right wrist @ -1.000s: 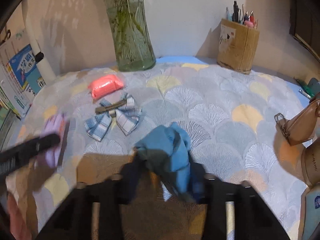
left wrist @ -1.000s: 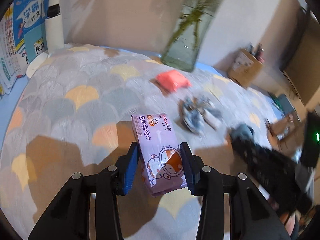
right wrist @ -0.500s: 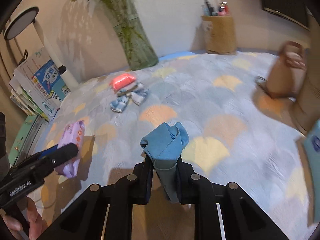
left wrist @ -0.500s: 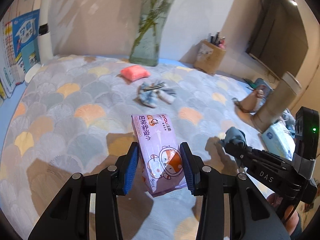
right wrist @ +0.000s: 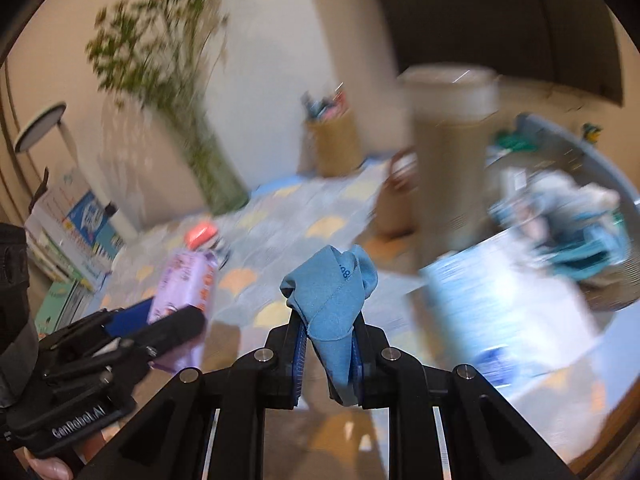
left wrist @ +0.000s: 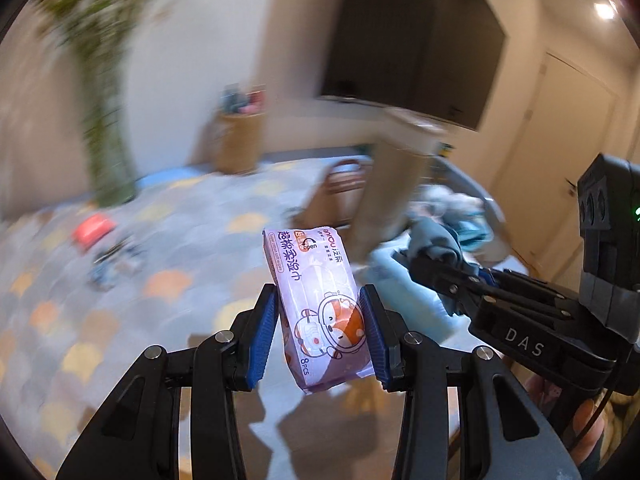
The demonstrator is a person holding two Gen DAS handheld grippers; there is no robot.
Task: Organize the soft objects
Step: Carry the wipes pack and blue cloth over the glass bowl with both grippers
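My left gripper (left wrist: 323, 332) is shut on a purple pack of soft tissues (left wrist: 316, 300), held upright above the scallop-patterned tablecloth (left wrist: 120, 320). My right gripper (right wrist: 329, 354) is shut on a bunched blue cloth (right wrist: 332, 292); it also shows at the right of the left wrist view, cloth (left wrist: 436, 240) in its jaws. The left gripper with the purple pack (right wrist: 184, 284) appears at the left of the right wrist view. A grey basket (right wrist: 600, 160) with several soft items lies at the right. A pink pouch (left wrist: 92, 228) and a plaid bow (left wrist: 116, 260) stay on the cloth.
A tall tan cylinder (right wrist: 452, 152) and a brown bag (right wrist: 394, 200) stand between the grippers and the basket. A glass vase with green stems (right wrist: 208, 168) and a pen holder (right wrist: 334, 144) sit at the back. Books (right wrist: 68, 224) and a lamp (right wrist: 40, 128) are left. A light blue pack (right wrist: 492, 300) lies before the basket.
Both grippers have risen and swung to the right with their loads, away from the vase and bow. The cylinder and the basket have come into view. The view is now motion-blurred.
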